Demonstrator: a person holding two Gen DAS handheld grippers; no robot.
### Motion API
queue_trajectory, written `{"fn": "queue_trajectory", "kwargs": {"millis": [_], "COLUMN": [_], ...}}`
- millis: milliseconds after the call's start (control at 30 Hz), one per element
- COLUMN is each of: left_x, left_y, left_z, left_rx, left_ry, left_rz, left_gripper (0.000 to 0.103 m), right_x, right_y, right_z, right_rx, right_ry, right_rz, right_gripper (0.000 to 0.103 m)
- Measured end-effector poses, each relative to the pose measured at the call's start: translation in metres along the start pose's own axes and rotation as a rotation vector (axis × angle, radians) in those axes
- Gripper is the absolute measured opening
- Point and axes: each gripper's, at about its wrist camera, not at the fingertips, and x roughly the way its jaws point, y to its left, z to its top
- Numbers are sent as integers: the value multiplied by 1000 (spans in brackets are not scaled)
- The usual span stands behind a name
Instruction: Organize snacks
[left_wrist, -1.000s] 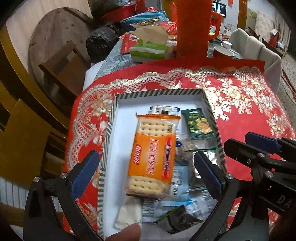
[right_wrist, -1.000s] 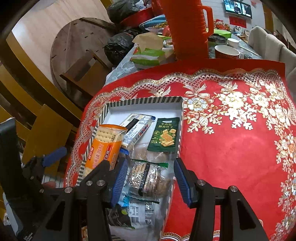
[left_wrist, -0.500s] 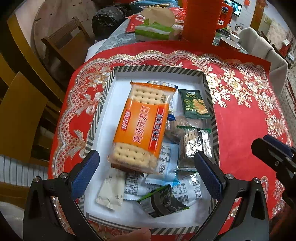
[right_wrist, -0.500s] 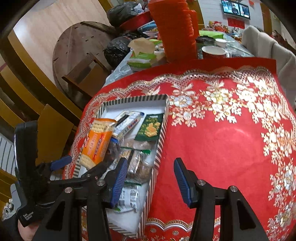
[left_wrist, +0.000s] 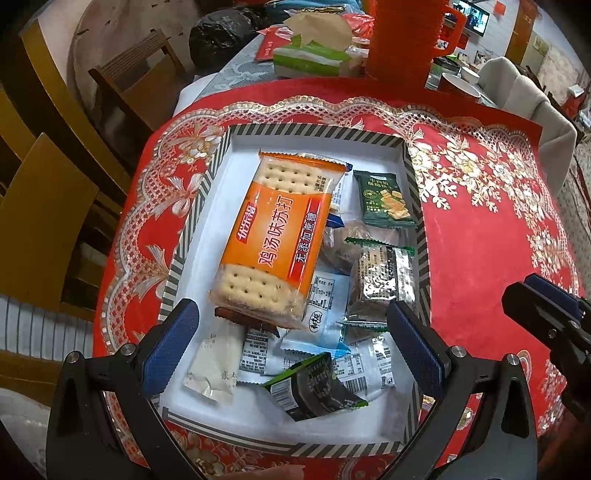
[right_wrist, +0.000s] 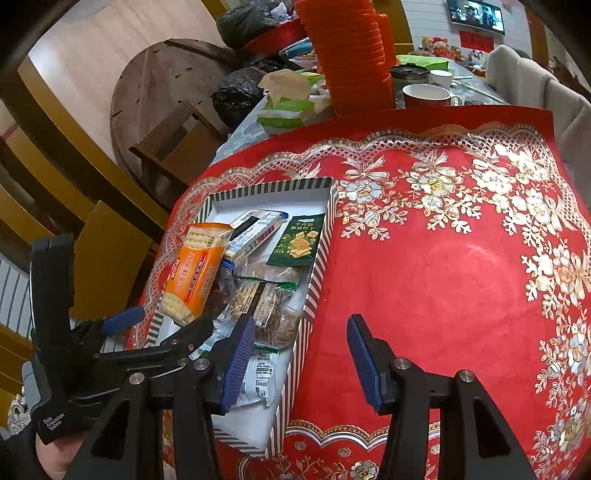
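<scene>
A striped-rim white box (left_wrist: 314, 134) sits on the red cloth and holds several snack packets. An orange cracker pack (left_wrist: 277, 236) lies on top, with a green packet (left_wrist: 384, 201) at the far right and a dark green one (left_wrist: 317, 391) near me. My left gripper (left_wrist: 291, 347) is open and empty above the box's near end. My right gripper (right_wrist: 301, 363) is open and empty over the box's right rim (right_wrist: 321, 254) and the cloth. The cracker pack (right_wrist: 192, 273) shows in the right wrist view too.
The red and gold tablecloth (right_wrist: 443, 258) covers the table right of the box. Behind stand an orange stack of stools (right_wrist: 351, 55), a tissue pack (left_wrist: 314, 59), a red mug (right_wrist: 424, 96) and black bags (right_wrist: 236, 96). Wooden chairs (left_wrist: 48, 192) stand left.
Both grippers have pulled back and up from the box, so more of it shows. The right gripper has shifted right, over the cloth. The cracker pack lies where it was.
</scene>
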Motion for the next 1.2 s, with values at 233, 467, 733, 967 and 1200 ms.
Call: {"fn": "queue_trajectory", "kwargs": {"millis": [233,467,733,967,1200], "left_x": [0,0,2,5,13], "left_y": [2,2,8,16,33], "left_z": [-2,-4,-3,-2,-2], "left_rx": [-4,4,16,28,7], "left_ry": [6,6,10,-1,6], "left_rz": [-2,-5,-18,-38,-27], "left_gripper": [102,102,102,102,102], "right_x": [-2,-3,-3,0,7], "right_y": [2,5,12,19,30], "right_z": [-3,-6,-7,-8,-8], "right_rx": [0,8,4,15,9], "right_ry": [0,-3,-11,-14,-10], "right_rz": [0,-3,-7,-12,-14], "right_gripper": [50,50,50,50,50]}}
